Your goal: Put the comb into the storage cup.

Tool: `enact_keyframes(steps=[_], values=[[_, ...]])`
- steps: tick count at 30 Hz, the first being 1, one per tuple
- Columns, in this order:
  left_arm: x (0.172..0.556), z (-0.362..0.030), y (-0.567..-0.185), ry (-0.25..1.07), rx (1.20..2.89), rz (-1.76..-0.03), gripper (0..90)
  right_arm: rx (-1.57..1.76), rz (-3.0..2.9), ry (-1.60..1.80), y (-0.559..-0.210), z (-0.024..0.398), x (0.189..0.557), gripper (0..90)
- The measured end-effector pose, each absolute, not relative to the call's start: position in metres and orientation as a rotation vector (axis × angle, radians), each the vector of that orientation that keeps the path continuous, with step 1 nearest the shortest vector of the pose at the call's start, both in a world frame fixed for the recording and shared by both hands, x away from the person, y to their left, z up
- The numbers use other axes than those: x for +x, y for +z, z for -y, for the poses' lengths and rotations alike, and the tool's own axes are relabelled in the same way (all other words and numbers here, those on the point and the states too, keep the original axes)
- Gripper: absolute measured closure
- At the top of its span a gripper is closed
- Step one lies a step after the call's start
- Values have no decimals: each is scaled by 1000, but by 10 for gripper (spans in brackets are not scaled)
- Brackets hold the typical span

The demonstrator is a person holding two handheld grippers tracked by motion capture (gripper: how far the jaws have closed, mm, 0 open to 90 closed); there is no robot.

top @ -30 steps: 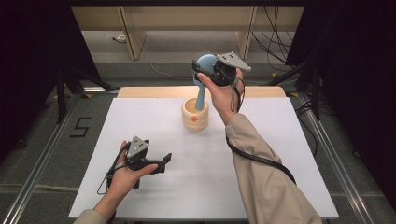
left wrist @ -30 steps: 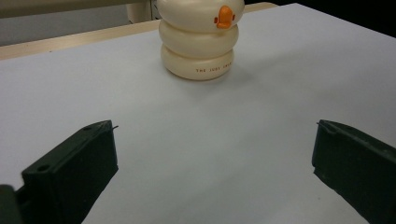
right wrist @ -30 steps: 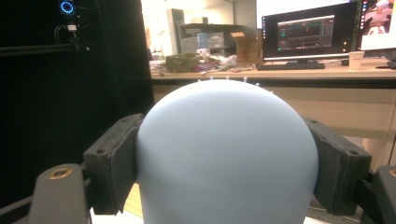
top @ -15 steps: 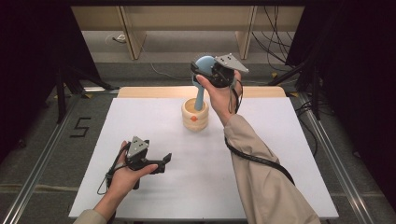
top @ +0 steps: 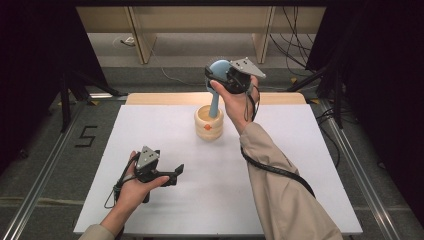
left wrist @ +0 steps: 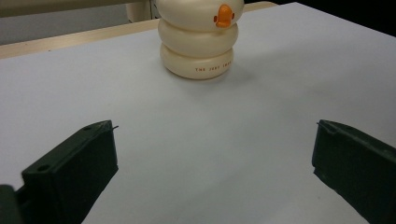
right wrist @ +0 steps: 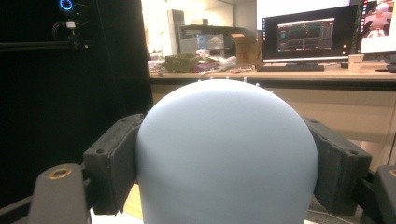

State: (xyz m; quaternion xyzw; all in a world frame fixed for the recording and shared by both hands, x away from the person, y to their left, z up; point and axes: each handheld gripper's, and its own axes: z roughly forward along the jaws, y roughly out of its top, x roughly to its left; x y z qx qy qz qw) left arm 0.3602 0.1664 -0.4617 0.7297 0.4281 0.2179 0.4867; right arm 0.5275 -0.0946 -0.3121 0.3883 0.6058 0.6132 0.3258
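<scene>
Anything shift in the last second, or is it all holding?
Nothing visibly changed. The right gripper stays clamped on the blue brush head, its handle still in the cream holder. The left gripper stays open over the table.

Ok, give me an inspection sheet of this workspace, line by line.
Surface: white table, bare around the holder.
Job's things: blue brush, stem down in the cream ringed holder.
Clutter: nothing seen.
Grippers: right tool shut on the brush's round head; left tool open, low over the table, aimed at the holder.
Cables: one cable along the right sleeve; another at the left hand.
Surroundings: wooden shelf frame behind; numeral 5 on the floor.
</scene>
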Motion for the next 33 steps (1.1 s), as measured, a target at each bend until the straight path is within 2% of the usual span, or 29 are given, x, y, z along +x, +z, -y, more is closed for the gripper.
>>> enact_keyframes(steps=[33], values=[[360, -166, -462, 535, 1777, -1044, 0, 995, -1585, 1598, -318, 90, 533, 216]])
